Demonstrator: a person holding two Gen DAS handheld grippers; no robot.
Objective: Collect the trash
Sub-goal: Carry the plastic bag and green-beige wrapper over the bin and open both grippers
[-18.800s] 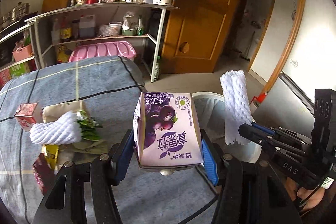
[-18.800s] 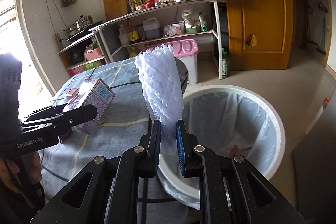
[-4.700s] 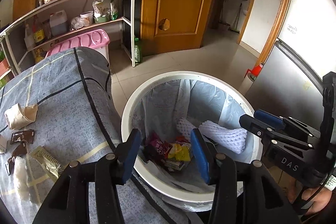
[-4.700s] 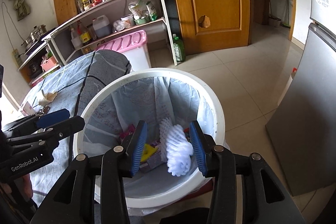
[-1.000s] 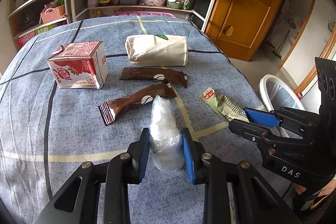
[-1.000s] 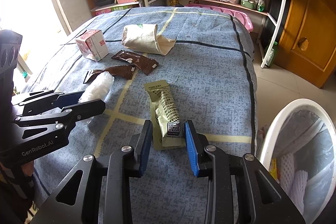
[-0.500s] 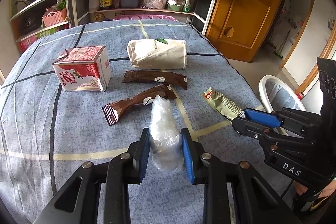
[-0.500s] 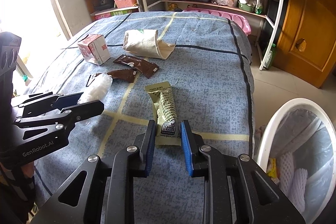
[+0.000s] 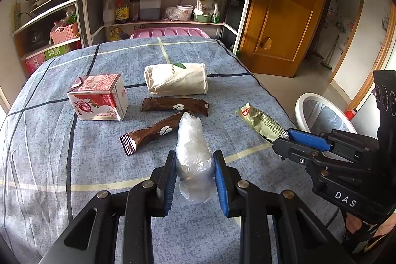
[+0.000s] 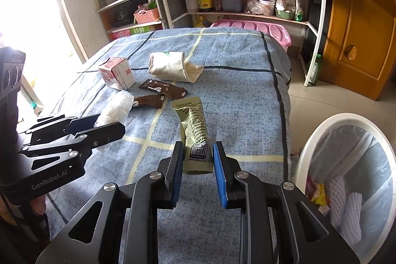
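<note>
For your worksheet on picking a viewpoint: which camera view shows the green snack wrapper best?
The right wrist view: the green snack wrapper stands centred between that tool's fingers, its printed text and QR code facing the camera. The left wrist view shows the wrapper only from the side, smaller and crumpled, its lower end hidden in the tool.

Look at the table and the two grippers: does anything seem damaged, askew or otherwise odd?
The red milk carton lies on its side with its top torn open. One brown wrapper is twisted, and the green wrapper in the right gripper is crumpled. The clear plastic bag in the left gripper is scrunched. Nothing has spilled.
</note>
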